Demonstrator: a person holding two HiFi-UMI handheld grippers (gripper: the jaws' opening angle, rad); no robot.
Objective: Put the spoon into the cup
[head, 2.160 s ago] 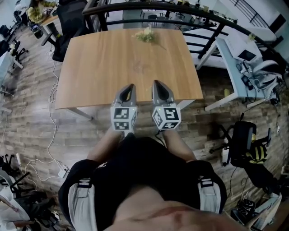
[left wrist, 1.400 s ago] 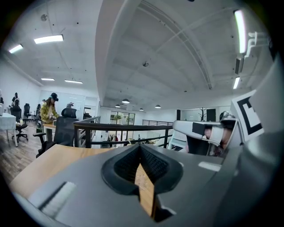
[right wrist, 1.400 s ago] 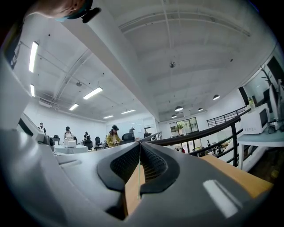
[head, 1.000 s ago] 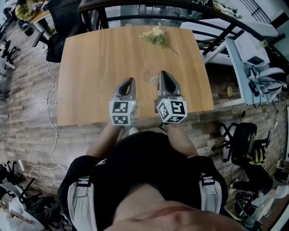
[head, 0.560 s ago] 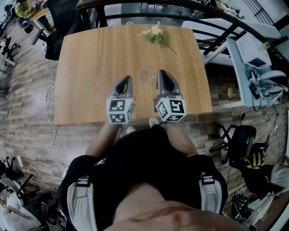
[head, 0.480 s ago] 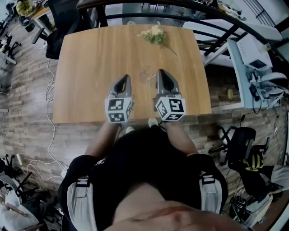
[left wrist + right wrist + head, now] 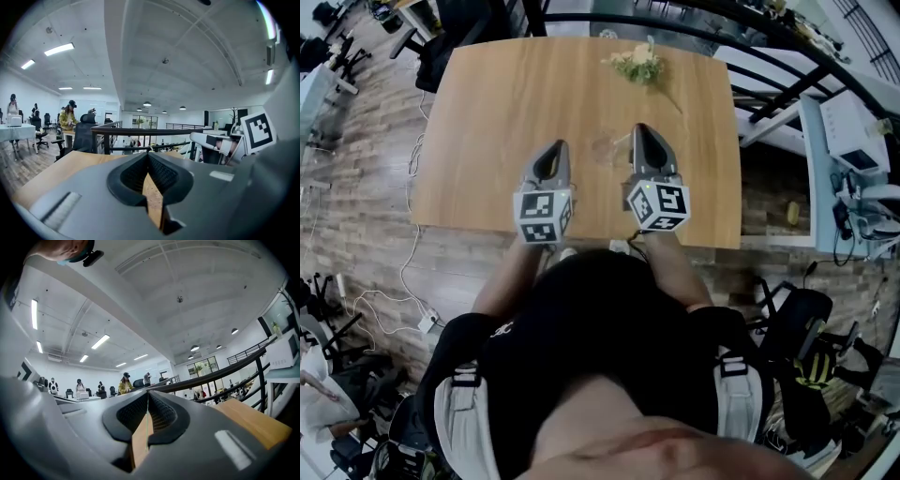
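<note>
In the head view a wooden table (image 7: 502, 103) lies in front of me. A faint clear glass cup (image 7: 603, 150) stands on it between the two grippers' noses. I cannot make out any spoon in any view. My left gripper (image 7: 555, 148) hangs over the table's near part, just left of the cup, shut and empty. My right gripper (image 7: 641, 131) sits just right of the cup and slightly farther in, also shut with nothing held. In the left gripper view the left gripper (image 7: 148, 155) has its tips together. The right gripper (image 7: 148, 394) in its own view shows the same.
A small bunch of pale flowers (image 7: 639, 64) lies at the table's far edge, its stem pointing right. A black railing (image 7: 750, 37) runs behind the table. White desks (image 7: 853, 122) stand to the right, an office chair (image 7: 459, 28) at far left, cables (image 7: 403, 281) on the floor.
Both grippers have moved forward from the table's near edge to either side of the cup, the right one a little farther. Both stay shut.
</note>
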